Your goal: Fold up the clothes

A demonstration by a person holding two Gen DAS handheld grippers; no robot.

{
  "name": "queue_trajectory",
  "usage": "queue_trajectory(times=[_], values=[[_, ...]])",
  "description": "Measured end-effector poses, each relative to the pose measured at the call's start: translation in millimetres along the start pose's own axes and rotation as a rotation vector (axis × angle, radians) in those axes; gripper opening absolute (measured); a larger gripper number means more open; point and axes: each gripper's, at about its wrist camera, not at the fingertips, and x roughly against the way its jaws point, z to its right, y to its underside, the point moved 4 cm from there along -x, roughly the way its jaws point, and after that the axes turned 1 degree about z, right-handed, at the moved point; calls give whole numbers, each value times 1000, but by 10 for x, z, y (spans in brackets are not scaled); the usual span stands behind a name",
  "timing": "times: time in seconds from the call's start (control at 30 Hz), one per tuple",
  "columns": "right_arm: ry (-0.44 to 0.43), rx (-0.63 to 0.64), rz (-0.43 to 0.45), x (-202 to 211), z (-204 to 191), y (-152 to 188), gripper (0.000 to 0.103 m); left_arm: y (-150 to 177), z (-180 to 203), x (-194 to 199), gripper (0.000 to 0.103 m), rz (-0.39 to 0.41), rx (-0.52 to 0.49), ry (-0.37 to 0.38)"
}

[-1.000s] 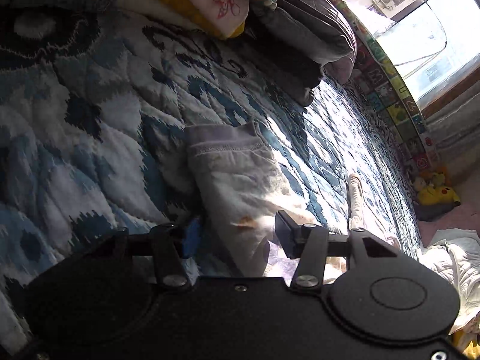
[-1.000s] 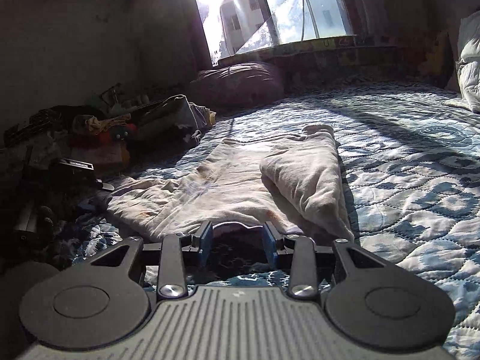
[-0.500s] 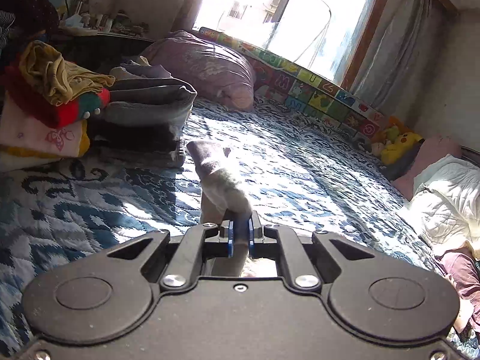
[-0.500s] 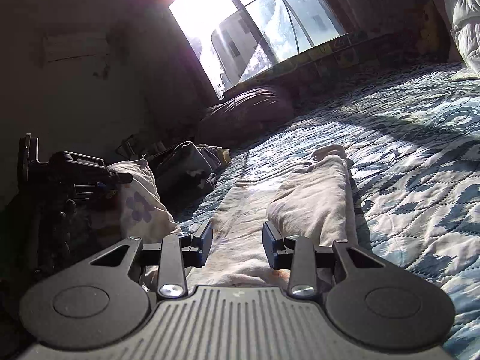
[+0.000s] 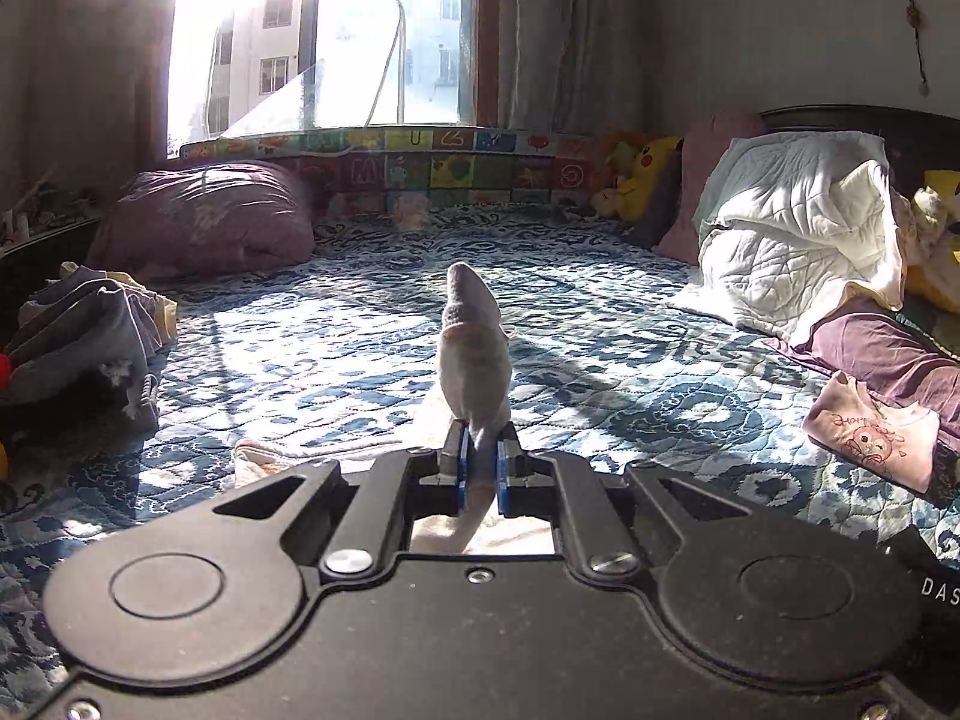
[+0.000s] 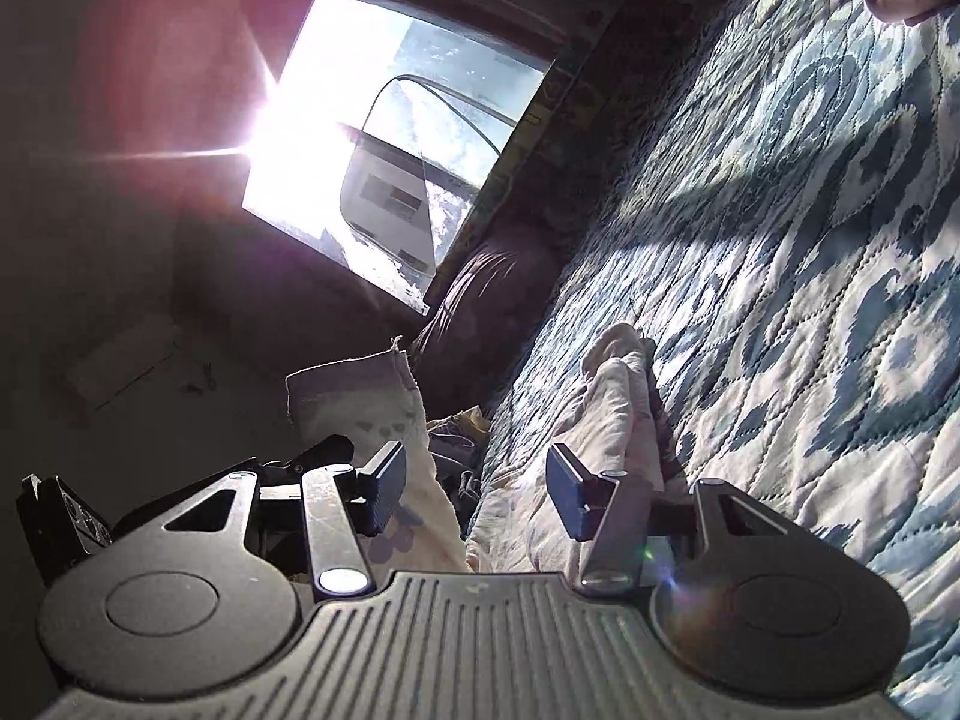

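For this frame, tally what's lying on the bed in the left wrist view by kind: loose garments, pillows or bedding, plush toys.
Garments: 3, the pale garment pinched in the left gripper, the pink printed top, the grey clothes heap
Pillows or bedding: 2, the purple pillow, the white duvet
Plush toys: 1, the yellow plush
Total: 6

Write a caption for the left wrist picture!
Left gripper pinches a pale garment above the blue quilt.
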Motion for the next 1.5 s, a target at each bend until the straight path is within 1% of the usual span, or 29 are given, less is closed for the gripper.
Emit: queue_trajectory(times=[0.07,0.2,0.27,0.47,0.53,0.57,0.67,0.7,0.73,0.77,0.8,0.83,0.9,0.97,1.0,1.03,1.07,1.1,1.13,1.17,1.2,1.27,1.33,1.37,1.4,1.5], values=[[-9,-9,-2,-26,12,-22,60,71,151,-56,6,-8,-52,3],[-19,-43,10,-66,75,-93,60,240,447,-128,6,-15,-175,18],[-17,-69,20,-81,141,-135,60,330,532,-182,6,-27,-213,26],[6,-219,34,-169,498,-193,64,545,682,-303,6,-60,-286,61],[-2,-235,28,-220,539,-196,66,612,715,-340,6,-76,-303,82],[-7,-240,18,-250,549,-191,68,645,732,-355,6,-85,-310,95],[-8,-248,-19,-348,569,-146,73,765,830,-341,7,-99,-368,148],[1,-251,-29,-376,583,-124,73,805,858,-318,9,-103,-391,165],[20,-255,-39,-401,602,-93,73,813,838,-256,18,-106,-394,182],[37,-259,-47,-424,622,-63,73,822,817,-193,22,-109,-397,198],[50,-263,-57,-445,638,-39,73,829,791,-126,25,-111,-400,213],[64,-263,-68,-465,646,-14,73,825,716,-28,30,-108,-404,212],[78,-247,-83,-497,634,13,73,810,520,161,30,-104,-391,180],[99,-218,-94,-527,612,40,69,796,263,331,30,-103,-357,137],[109,-199,-89,-542,598,61,63,802,117,410,30,-103,-336,102],[120,-173,-87,-563,578,82,45,810,-45,465,30,-111,-302,69],[134,-143,-91,-589,553,96,23,825,-202,478,31,-132,-256,41],[141,-113,-92,-608,517,104,17,841,-358,490,31,-154,-210,12],[129,-72,-83,-616,432,97,14,866,-505,477,31,-181,-160,-24],[98,-54,-73,-607,356,91,12,883,-612,455,31,-203,-121,-51],[69,-41,-64,-599,286,75,12,891,-697,435,31,-222,-87,-64],[5,-15,-40,-556,147,6,12,891,-780,408,31,-232,-43,-74],[-49,-2,-12,-486,66,-79,12,881,-791,357,31,-241,-5,-66],[-63,2,-3,-479,42,-122,12,878,-796,334,31,-245,14,-62],[-59,3,-5,-467,55,-148,12,897,-790,328,31,-252,32,-52],[18,-16,-17,-416,217,-197,12,961,-675,269,30,-288,24,-14]])
